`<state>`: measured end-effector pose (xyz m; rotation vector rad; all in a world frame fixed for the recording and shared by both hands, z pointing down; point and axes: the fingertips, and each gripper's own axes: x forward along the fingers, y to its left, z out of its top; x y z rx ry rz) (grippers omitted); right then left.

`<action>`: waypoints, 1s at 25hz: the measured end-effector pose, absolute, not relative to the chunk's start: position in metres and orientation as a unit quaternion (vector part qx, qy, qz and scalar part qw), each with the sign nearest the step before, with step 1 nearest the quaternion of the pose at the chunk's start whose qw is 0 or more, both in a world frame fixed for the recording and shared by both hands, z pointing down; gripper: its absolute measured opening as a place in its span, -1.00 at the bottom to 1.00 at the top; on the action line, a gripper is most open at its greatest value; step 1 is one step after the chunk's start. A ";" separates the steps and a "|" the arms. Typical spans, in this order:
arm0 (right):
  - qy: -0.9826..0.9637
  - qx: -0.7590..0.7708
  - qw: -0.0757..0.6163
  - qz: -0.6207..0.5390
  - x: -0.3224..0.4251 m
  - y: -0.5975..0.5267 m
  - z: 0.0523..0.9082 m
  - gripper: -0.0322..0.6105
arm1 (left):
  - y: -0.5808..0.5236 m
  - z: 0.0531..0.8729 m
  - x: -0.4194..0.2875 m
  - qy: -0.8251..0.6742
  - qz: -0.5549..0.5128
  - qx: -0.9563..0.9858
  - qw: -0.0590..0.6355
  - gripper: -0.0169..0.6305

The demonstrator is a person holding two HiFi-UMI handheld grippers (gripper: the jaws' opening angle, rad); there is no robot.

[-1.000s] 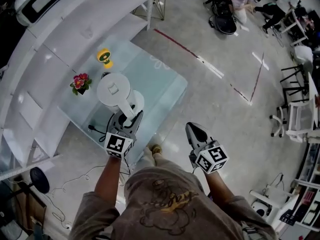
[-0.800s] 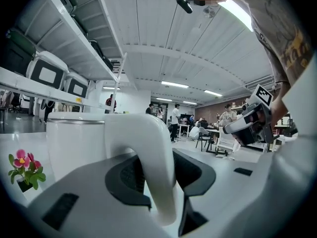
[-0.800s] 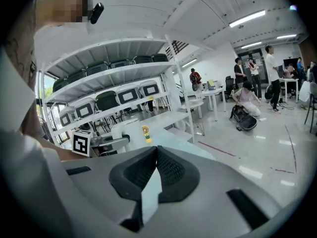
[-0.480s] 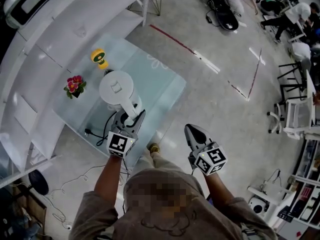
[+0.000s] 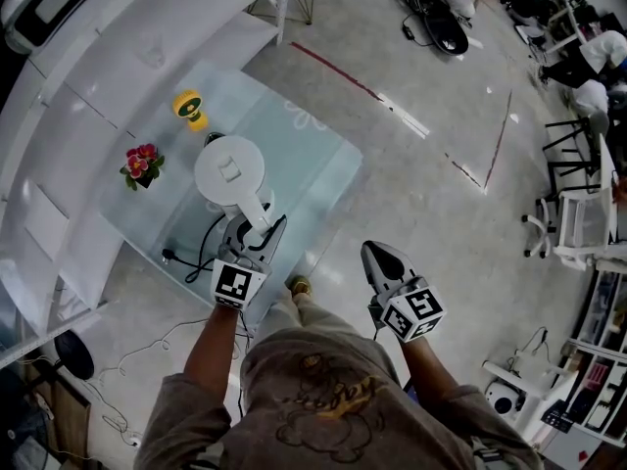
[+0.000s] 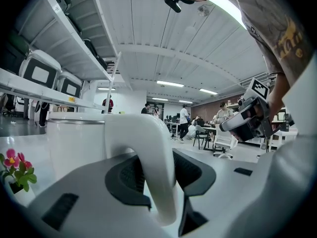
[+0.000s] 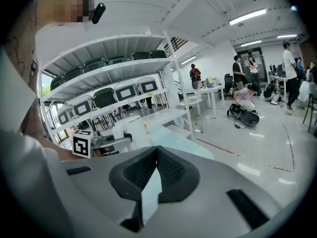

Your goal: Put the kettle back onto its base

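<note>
Left hand-held gripper [image 5: 257,238] is clamped on the kettle [image 5: 228,169] by its handle [image 6: 148,157]. The kettle stands upright straight ahead of it, over the glass surface [image 5: 313,155]. Can't see the base; I'd guess it's right underneath. Right hand-held gripper [image 5: 384,259] is pinched closed on nothing, well apart.
</note>
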<state>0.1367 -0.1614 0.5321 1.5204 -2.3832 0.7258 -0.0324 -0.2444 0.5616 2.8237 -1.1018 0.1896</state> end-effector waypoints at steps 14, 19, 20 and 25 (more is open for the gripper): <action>-0.812 0.513 0.119 0.253 0.142 -0.146 0.538 -0.89 | -0.235 0.560 -0.025 -0.372 0.067 0.922 0.089 -0.47; -0.812 0.509 0.126 0.257 0.146 -0.138 0.541 -0.89 | -0.227 0.561 -0.020 -0.367 0.069 0.924 0.075 -0.47; -0.812 0.508 0.129 0.258 0.146 -0.137 0.542 -0.89 | -0.225 0.562 -0.020 -0.368 0.068 0.924 0.075 -0.47; -0.816 0.498 0.138 0.257 0.145 -0.134 0.546 -0.89 | -0.218 0.564 -0.018 -0.373 0.061 0.923 0.075 -0.48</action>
